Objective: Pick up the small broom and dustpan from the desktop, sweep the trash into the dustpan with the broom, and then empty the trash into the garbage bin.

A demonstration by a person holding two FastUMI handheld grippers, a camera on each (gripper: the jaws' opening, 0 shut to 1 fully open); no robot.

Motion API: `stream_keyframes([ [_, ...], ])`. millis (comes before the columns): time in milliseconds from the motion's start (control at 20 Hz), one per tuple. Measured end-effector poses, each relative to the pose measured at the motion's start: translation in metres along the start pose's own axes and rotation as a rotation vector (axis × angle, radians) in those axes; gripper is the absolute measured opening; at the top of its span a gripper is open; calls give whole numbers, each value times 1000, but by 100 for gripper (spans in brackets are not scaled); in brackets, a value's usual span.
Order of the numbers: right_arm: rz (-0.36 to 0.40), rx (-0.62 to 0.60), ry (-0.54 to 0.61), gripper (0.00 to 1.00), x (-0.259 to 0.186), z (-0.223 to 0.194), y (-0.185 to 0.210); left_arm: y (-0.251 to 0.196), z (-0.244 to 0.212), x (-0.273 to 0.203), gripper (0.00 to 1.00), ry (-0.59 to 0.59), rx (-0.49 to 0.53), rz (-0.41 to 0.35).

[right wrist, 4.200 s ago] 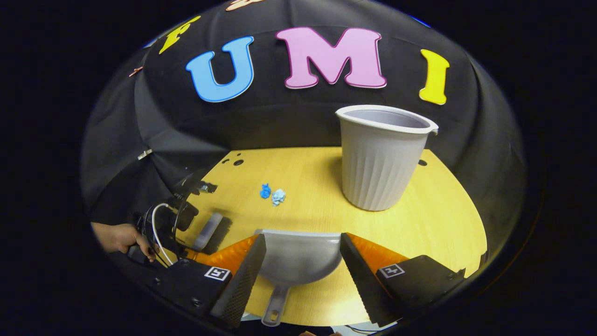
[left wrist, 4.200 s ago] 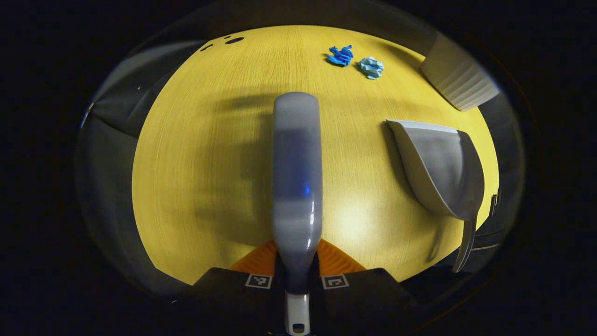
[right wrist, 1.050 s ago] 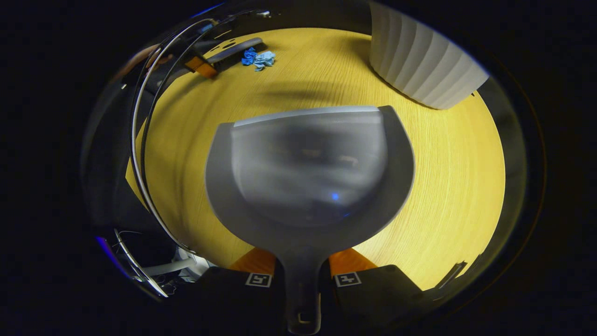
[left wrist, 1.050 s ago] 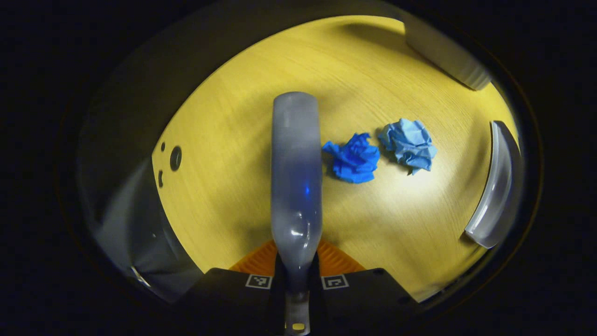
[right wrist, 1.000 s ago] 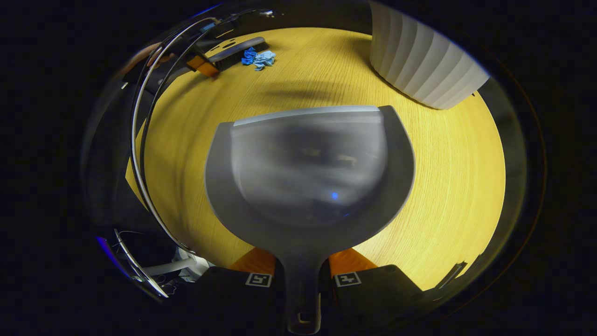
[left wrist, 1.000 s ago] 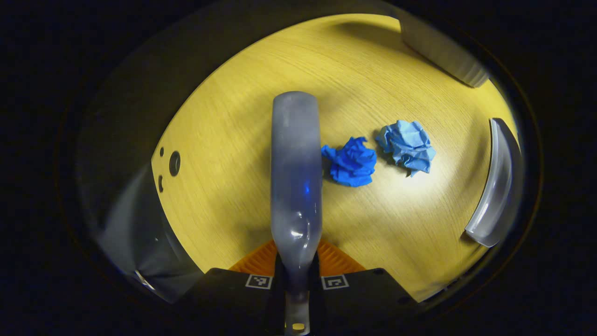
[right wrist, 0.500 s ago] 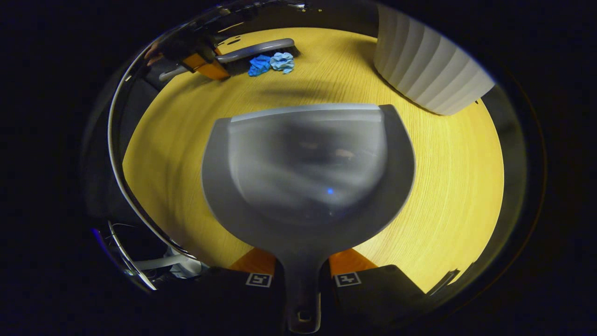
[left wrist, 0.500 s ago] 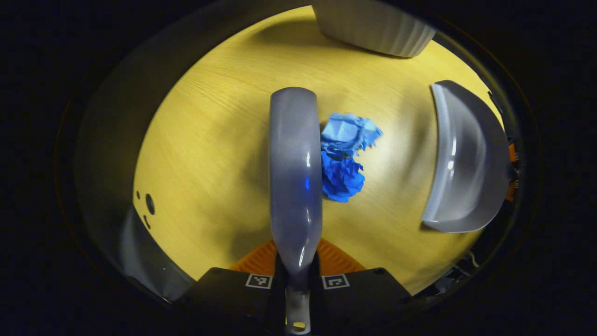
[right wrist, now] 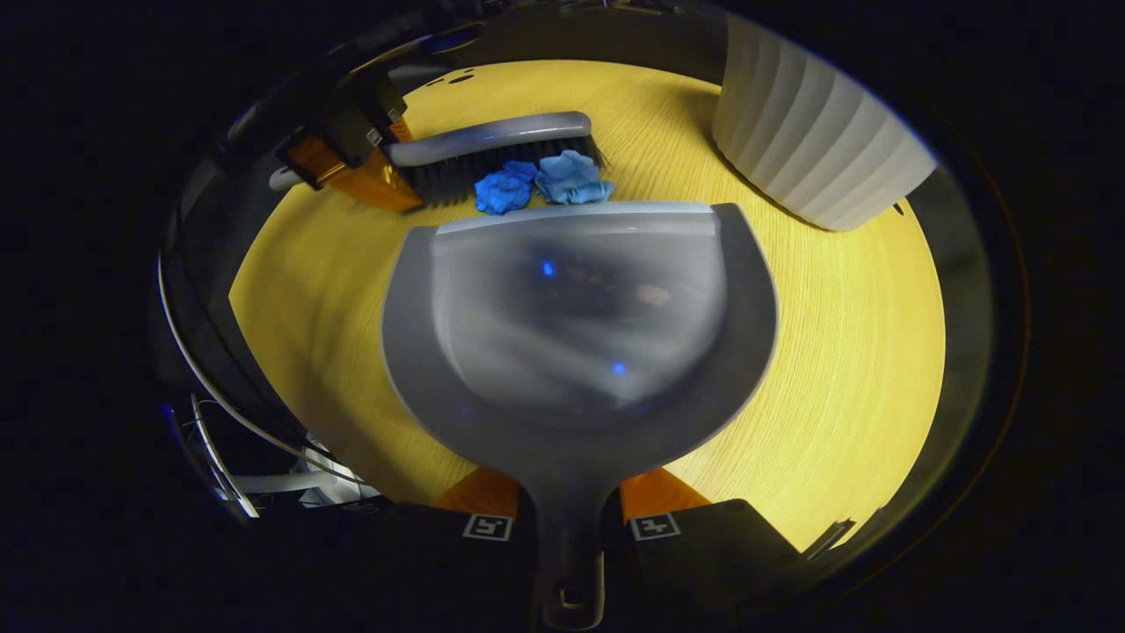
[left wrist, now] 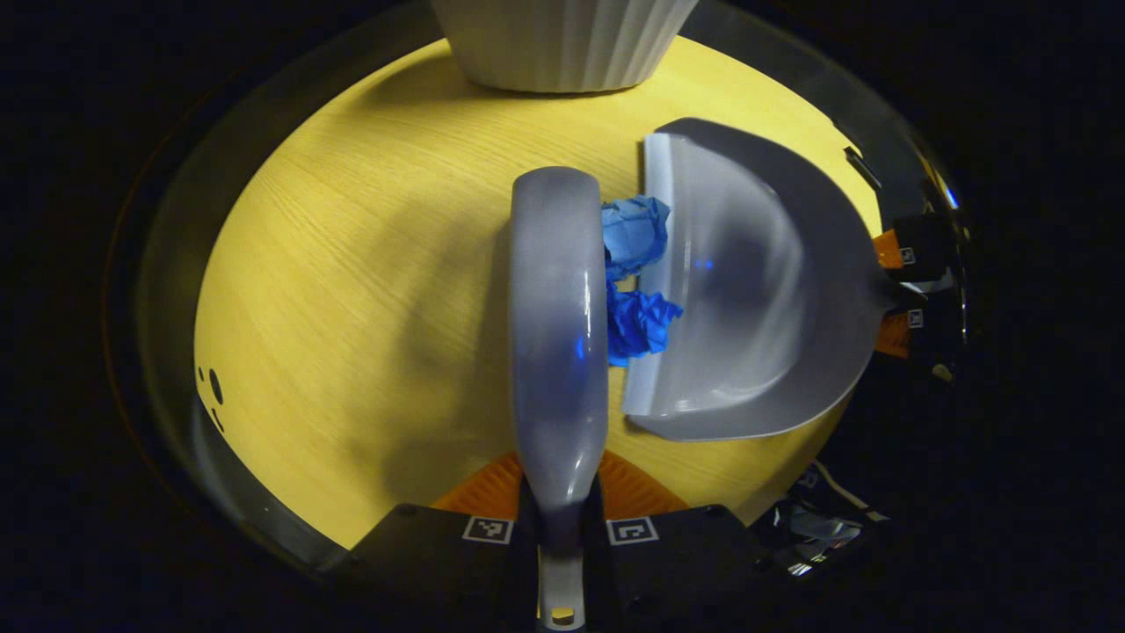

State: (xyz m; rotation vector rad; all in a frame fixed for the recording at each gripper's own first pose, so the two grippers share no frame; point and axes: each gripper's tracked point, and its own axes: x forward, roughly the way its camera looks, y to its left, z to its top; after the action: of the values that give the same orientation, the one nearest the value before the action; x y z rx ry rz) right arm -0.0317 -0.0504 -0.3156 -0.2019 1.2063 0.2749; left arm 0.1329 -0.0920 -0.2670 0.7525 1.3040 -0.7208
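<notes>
Yellow desktop point(left wrist: 352, 290) under everything. Ribbed garbage bin point(left wrist: 562, 44) at twelve o'clock in the left gripper view. Grey dustpan point(right wrist: 580, 334) pinched at its handle by the right gripper point(right wrist: 569, 519). Broom point(left wrist: 558, 325) pinched by the left gripper point(left wrist: 560, 519). Two blue paper balls point(left wrist: 635, 281) squeezed between broom and dustpan lip, at three o'clock from the broom.

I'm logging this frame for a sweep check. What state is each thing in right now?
broom: gripped in the left claw, bristles against the paper.
dustpan: handle gripped in the right claw, lip at the paper.
dark blue paper ball: crumpled, at the dustpan lip, between broom and pan.
light blue paper ball: crumpled, at the lip too.
garbage bin: upright on the desktop, apart from the dustpan.
</notes>
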Motion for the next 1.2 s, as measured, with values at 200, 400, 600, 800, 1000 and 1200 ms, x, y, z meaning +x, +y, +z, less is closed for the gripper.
stream_keyframes([
  [200, -1, 7, -14, 33, 3, 7, -2, -31, -14, -10, 24, 15, -40, -86],
  [400, -6, 3, -29, 34, 0, 3, -3, -47, -19, -11, 24, -6, -137, -97],
  [600, -12, 14, -40, 34, -1, -2, -9, -51, -28, -17, 24, -91, -305, -104],
  [800, -19, 16, -23, 34, -11, -18, -21, -52, -49, -27, 24, -198, -442, -87],
  [1000, -62, 19, -7, 34, -38, -27, -56, -54, -74, -42, 24, -301, -560, -72],
  [1200, -59, 39, -19, 34, -79, -28, -95, -76, -92, -49, 27, -374, -685, -44],
])
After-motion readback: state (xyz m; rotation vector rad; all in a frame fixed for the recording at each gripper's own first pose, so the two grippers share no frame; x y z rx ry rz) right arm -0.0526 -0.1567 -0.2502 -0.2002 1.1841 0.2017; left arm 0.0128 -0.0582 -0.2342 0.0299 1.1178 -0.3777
